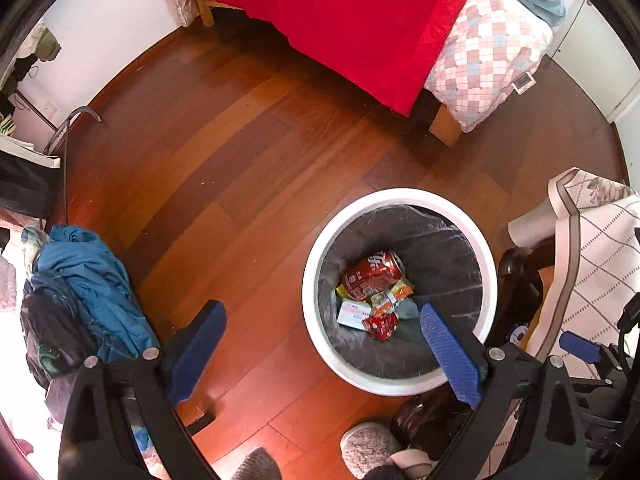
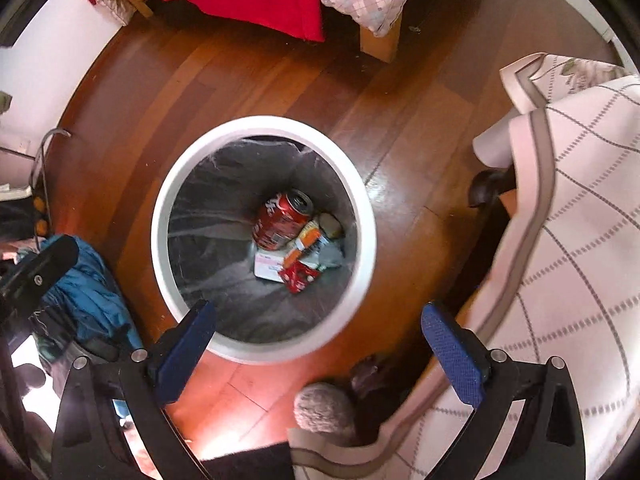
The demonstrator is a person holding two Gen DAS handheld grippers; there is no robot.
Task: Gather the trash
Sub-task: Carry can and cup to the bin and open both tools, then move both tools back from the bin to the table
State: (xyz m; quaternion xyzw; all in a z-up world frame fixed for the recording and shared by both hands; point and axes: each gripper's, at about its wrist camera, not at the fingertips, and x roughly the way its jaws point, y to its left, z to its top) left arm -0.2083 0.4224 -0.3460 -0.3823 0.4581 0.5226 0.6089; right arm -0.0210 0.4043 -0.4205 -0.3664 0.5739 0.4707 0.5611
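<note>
The white bin (image 2: 362, 216) stands on the floor below and ahead of the right gripper (image 2: 320, 354), jaws apart and empty. The left gripper (image 1: 322, 354), also spread, has it ahead-right. Inside lie a red can (image 2: 280, 220), a white box (image 2: 267, 268) and wrappers (image 2: 298, 276).

A lived-in home bedroom is shown. A bed (image 1: 442, 124) on wooden legs is seen beyond the white waste bin (image 1: 400, 384), draped with a red blanket (image 1: 340, 20) and a pink checked quilt (image 1: 488, 64). The bin is stood on a dark wooden plank floor (image 1: 240, 152). Left of the bin, blue clothing (image 1: 96, 292) is heaped up. Right of it, a grid-patterned cloth (image 2: 580, 240) is hung over what may be a table. A fuzzy slipper (image 1: 370, 446) is seen near the bin.
</note>
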